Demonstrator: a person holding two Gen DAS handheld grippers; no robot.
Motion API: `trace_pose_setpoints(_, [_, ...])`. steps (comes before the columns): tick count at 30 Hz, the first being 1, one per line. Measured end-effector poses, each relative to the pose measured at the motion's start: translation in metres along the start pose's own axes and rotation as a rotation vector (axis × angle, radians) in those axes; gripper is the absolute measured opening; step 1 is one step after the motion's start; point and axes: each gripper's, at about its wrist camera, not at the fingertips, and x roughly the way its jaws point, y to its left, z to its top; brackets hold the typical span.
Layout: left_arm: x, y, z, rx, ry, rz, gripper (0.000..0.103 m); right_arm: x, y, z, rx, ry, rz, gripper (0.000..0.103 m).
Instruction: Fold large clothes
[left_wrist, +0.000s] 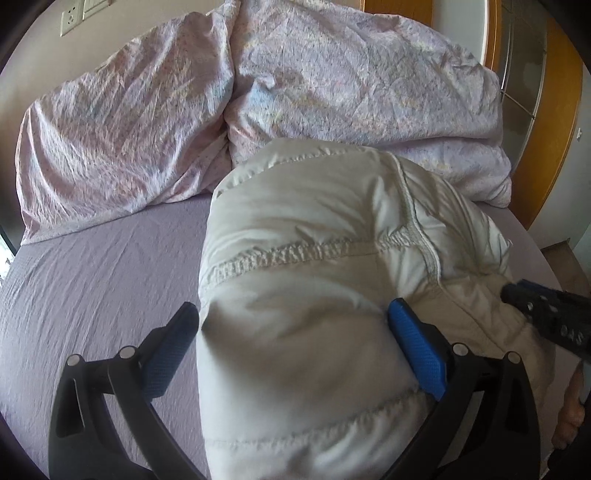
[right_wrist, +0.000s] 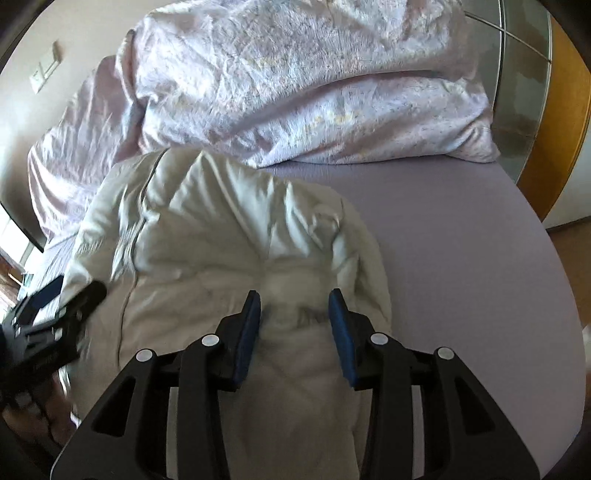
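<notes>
A puffy white padded jacket lies bunched on a lilac-sheeted bed, its quilted seams and elastic gathers running across the bulk. In the left wrist view the garment fills the centre and runs toward 5 o'clock, its far end touching a crumpled pink floral duvet heaped at 12 o'clock. The left gripper stands wide, with a thick roll of the jacket filling the gap; the blue pad at 4 o'clock presses into the fabric, while the pad at 8 o'clock sits right at the roll's edge, so whether it truly clamps I cannot tell. At 3 o'clock the right gripper shows as a dark tip on the jacket's side.

In the right wrist view the right gripper is partly closed, its blue pads pinching a gathered fold of the jacket. The left gripper appears blurred at 9 o'clock, against the jacket's edge. The duvet piles at 12 o'clock, and bare sheet spreads at 3 o'clock.
</notes>
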Motion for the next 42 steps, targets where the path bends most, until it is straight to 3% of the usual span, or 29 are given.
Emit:
trace_pose_setpoints(5, [0.002,0.002,-0.005,-0.006,0.032,-0.038,0.101,0.009,-0.001,-0.022,0.044,0.055,-0.009,0.04])
trace_pose_setpoints(12, [0.006,0.001,-0.009,0.029,0.045,-0.057,0.101,0.012,-0.005,-0.039,0.122,0.043,-0.009,0.04])
trace_pose_setpoints(25, [0.003,0.004,-0.012,0.052,0.049,-0.088,0.101,0.005,-0.011,-0.049,0.179,0.02,0.005,0.04])
trace_pose_setpoints(31, [-0.023,0.024,-0.005,0.057,-0.007,-0.045,0.101,-0.01,-0.025,-0.035,0.26,0.044,0.062,0.041])
trace_pose_setpoints(32, [-0.024,0.033,-0.003,0.036,-0.002,-0.033,0.101,-0.013,-0.029,-0.031,0.276,0.043,0.069,0.043])
trace_pose_setpoints(34, [-0.022,0.045,0.0,0.008,0.016,-0.024,0.101,-0.019,-0.042,-0.021,0.318,0.037,0.065,0.067])
trace_pose_setpoints(37, [-0.017,0.06,0.003,-0.037,0.052,-0.047,0.101,-0.017,-0.06,-0.009,0.376,0.056,0.123,0.077])
trace_pose_setpoints(42, [-0.011,0.061,0.008,-0.036,0.085,-0.091,0.101,0.014,-0.075,0.0,0.422,0.21,0.214,0.081])
